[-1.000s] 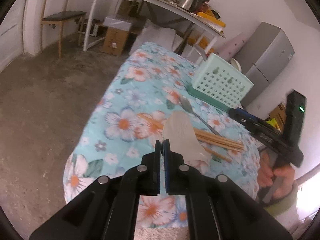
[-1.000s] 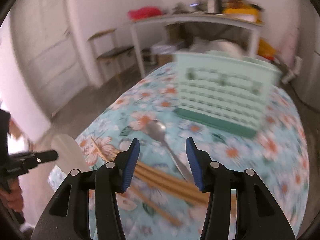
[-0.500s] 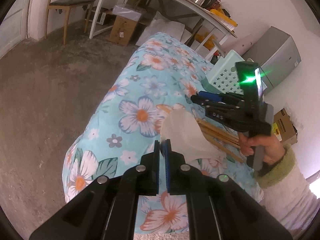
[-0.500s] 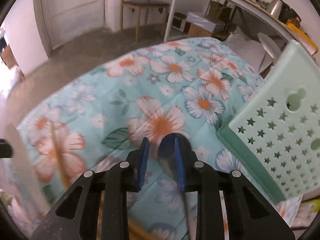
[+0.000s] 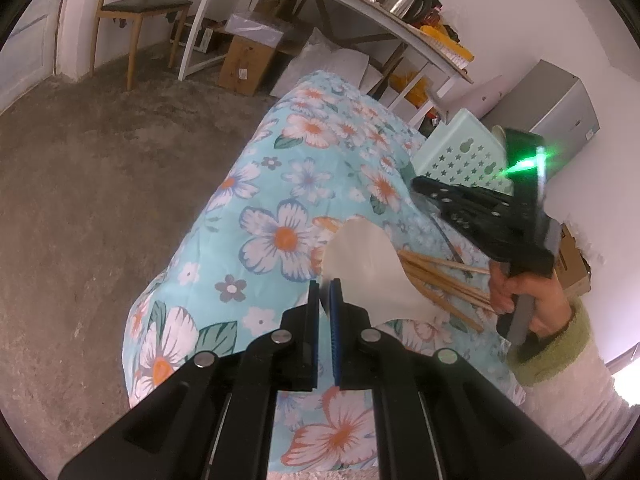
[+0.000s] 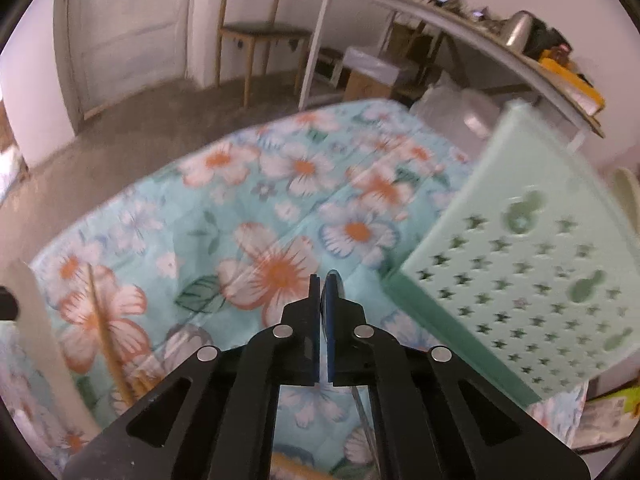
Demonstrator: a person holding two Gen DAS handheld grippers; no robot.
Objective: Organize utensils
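**Both grippers clamped on utensils**

We see the left gripper [image 5: 325, 285] clenched on the edge of the white rice paddle [image 5: 364, 268], which sticks out forward and to the right above the chopsticks [image 5: 440, 276]. The right gripper [image 6: 324, 280] has just been closing. Its jaws now pinch the spoon [image 6: 361, 412] by its bowl, with the handle trailing beneath, beside the green basket [image 6: 520, 280].

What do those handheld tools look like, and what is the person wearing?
Each tool is black, with two flat fingers lined in blue and silver rivets. The right tool has a grey handle and a green light. The sleeve is fluffy white with a green cuff.
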